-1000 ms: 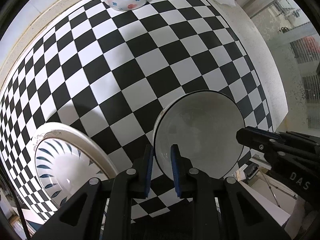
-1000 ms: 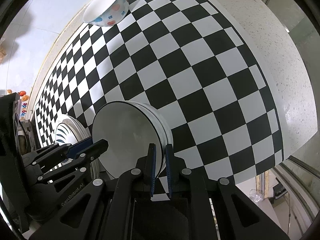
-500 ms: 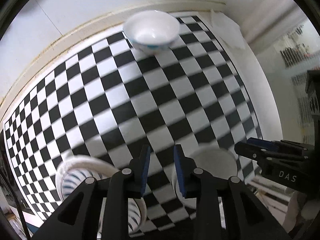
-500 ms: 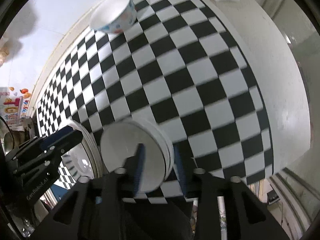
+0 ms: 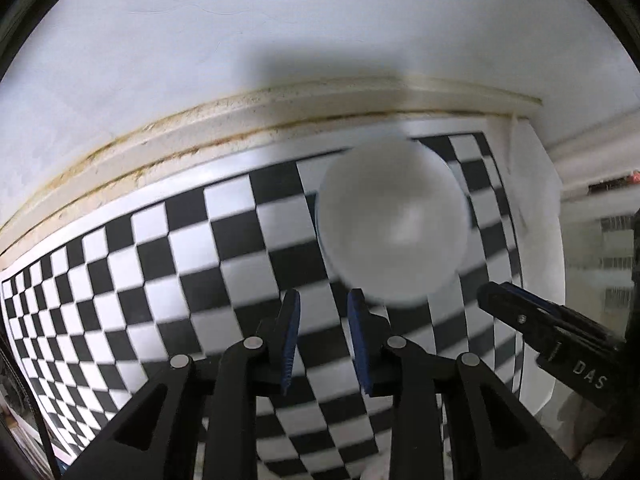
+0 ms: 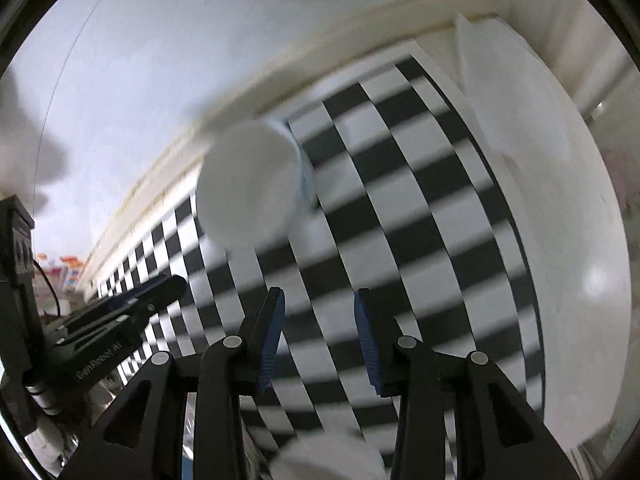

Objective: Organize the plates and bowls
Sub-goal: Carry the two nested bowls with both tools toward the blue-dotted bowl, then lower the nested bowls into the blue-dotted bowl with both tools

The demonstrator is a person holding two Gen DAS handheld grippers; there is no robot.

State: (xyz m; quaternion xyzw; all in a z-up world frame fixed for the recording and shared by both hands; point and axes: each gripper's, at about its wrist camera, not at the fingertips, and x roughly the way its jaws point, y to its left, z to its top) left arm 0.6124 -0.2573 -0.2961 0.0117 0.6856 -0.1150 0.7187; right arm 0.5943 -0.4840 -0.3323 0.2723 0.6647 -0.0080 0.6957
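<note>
**Inspection: both tools empty, one bowl outstanding at the back wall**

Your left gripper (image 5: 323, 338) stands with its jaws narrowly parted and nothing between them; only the checkered cloth (image 5: 160, 280) shows in the gap. Your right gripper (image 6: 318, 338) has its jaws moderately apart, also bare, with cloth visible between the blue pads. Neither tool carries a dish.

The item now in front of you is the white bowl (image 5: 394, 224), standing upright on the cloth near the rear edge, close to the wall (image 5: 280, 32). In the right wrist view the same bowl (image 6: 250, 184) lies ahead and to the left of the jaws, with a bluish tint on its outer side; blur hides any pattern. It is apart from both tools, untouched. In the left view the tip of the left tool sits just short of its rim.

At the bottom of the right wrist view a pale rounded rim (image 6: 328, 458) shows, probably a dish already set down; it is too blurred to confirm.

Judgement: the task is partly done. This bowl remains to be collected and put with the others. Both views are smeared, so settle your hands before closing on the rim.
</note>
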